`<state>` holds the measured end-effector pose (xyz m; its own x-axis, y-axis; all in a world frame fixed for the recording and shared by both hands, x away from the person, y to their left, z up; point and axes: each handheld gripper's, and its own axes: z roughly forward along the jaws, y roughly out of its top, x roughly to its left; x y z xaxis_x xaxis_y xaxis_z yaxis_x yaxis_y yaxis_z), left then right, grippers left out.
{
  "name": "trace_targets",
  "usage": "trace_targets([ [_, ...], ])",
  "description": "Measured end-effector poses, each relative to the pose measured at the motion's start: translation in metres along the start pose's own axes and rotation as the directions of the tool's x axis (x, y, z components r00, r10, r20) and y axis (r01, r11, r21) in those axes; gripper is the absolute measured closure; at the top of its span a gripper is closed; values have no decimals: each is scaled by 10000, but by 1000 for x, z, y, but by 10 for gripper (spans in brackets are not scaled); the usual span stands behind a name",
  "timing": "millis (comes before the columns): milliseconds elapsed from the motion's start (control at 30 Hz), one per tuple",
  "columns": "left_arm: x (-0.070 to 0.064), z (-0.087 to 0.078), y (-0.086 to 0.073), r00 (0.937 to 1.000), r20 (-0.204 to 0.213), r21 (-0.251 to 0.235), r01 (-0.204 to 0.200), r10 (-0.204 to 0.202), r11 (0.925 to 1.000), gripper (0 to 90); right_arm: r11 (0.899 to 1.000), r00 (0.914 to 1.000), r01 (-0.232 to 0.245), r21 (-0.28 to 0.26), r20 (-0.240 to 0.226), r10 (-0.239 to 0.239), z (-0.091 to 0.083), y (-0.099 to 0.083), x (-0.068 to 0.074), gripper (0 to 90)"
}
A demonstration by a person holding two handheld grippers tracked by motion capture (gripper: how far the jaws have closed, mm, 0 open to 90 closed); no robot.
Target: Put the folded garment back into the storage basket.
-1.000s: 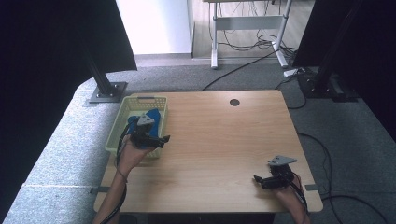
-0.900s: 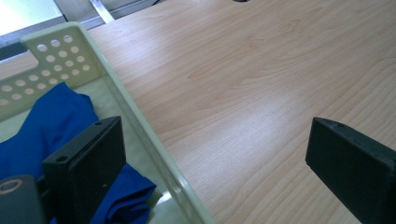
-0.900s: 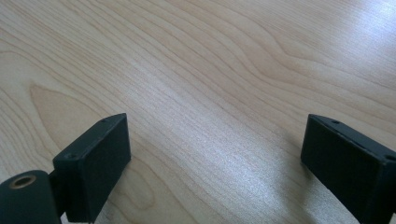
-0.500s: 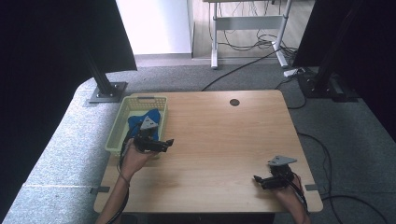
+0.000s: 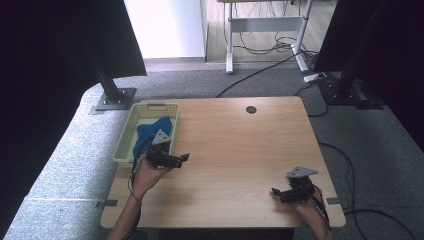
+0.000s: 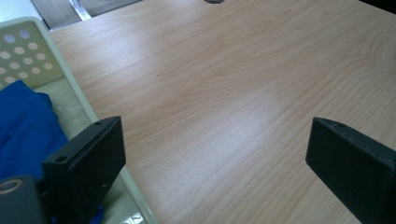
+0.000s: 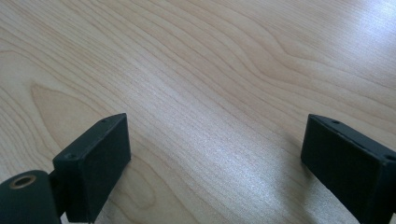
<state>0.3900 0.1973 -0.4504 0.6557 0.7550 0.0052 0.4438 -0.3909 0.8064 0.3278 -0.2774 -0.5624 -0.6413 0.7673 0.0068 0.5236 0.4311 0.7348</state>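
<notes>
A light wooden rectangular table (image 5: 235, 150) carries a pale green perforated plastic basket (image 5: 131, 131) at its left edge. Since a second ago the left gripper (image 5: 181, 158) has been drawn out of the basket and is now held just beside its near right corner, jaws spread and empty. A crumpled blue cloth (image 5: 146, 136) is left lying inside the basket. The right gripper (image 5: 276, 192) has stayed at the near right of the table, jaws spread wide, nothing between them.

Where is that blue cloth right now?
The blue cloth lies inside the pale green basket at the table's left edge in the high view, just beyond the open left gripper.
</notes>
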Motion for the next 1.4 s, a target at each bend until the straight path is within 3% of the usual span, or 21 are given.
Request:
trace_targets([
  [800,-35,18,-35,9965,825,43,-165,161,9999,48,10000,10000,-2,1,-1,2,0,0,0,82],
  [1000,-39,23,-44,9960,871,64,-223,217,9997,47,10000,10000,1,2,-2,-1,0,0,0,82],
  [1400,-40,31,-70,9953,955,305,100,-129,9995,47,10000,10000,2,2,-1,-2,0,0,0,82],
])
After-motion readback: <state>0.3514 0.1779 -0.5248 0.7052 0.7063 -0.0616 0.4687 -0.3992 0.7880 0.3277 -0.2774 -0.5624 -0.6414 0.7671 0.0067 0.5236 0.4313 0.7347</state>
